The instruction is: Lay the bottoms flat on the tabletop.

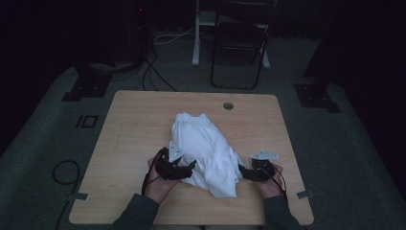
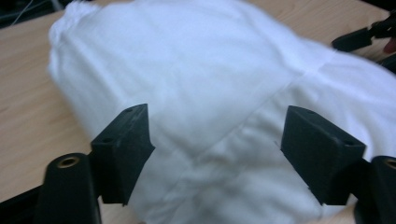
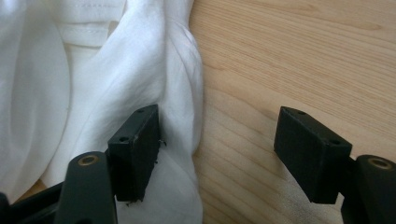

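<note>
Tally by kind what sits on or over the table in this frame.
White cloth: 1
Grippers: 2, left gripper and right gripper
Total: 3, on the wooden table

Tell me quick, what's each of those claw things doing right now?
Left gripper: open, jaws wide apart in front of the white cloth, gripping nothing.
Right gripper: open at the cloth's edge, fabric beside one jaw, nothing pinched.

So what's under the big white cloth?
The white cloth lies bunched on the wooden table, and bare wood shows all around it. Whether anything else sits underneath cannot be seen; the fabric covers that spot. The left gripper and right gripper flank it, open.
</note>
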The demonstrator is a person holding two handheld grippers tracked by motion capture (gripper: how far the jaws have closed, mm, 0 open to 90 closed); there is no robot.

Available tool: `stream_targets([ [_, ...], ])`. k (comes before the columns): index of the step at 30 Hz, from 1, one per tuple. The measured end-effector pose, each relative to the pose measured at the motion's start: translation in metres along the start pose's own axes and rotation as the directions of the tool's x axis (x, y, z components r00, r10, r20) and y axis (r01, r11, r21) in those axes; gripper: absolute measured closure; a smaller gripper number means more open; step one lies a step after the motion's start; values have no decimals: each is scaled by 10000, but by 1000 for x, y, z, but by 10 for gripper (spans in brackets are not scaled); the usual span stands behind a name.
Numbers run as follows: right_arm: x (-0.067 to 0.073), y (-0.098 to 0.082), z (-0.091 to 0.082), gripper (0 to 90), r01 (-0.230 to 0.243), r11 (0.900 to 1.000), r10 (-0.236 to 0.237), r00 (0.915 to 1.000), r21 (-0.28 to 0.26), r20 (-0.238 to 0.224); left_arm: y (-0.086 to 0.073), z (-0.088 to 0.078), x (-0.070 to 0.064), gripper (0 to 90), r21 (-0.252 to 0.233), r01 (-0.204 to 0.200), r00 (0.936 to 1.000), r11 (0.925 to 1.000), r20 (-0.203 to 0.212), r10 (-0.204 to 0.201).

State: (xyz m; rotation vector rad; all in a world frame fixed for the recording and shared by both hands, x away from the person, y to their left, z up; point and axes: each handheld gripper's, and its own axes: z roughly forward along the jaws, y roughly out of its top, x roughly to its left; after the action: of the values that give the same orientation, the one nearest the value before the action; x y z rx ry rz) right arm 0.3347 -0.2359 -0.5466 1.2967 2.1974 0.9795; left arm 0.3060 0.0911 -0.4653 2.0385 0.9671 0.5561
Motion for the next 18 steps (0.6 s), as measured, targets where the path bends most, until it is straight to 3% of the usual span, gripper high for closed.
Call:
stream_targets([
  [10, -4, -1, 1, 304, -200, 9998, 199, 9995, -43, -232, 20, 27, -28, 197, -31, -494, 9979, 9988, 430, 495],
  [13, -4, -2, 1, 304, -191, 9998, 190, 9995, -57, -245, 21, 36, -32, 184, 65, -497, 9980, 9987, 384, 494],
  [18, -4, -2, 1, 302, -157, 9998, 155, 9995, -86, -272, 15, 54, -33, 191, 518, -715, 9974, 9961, -64, 719],
])
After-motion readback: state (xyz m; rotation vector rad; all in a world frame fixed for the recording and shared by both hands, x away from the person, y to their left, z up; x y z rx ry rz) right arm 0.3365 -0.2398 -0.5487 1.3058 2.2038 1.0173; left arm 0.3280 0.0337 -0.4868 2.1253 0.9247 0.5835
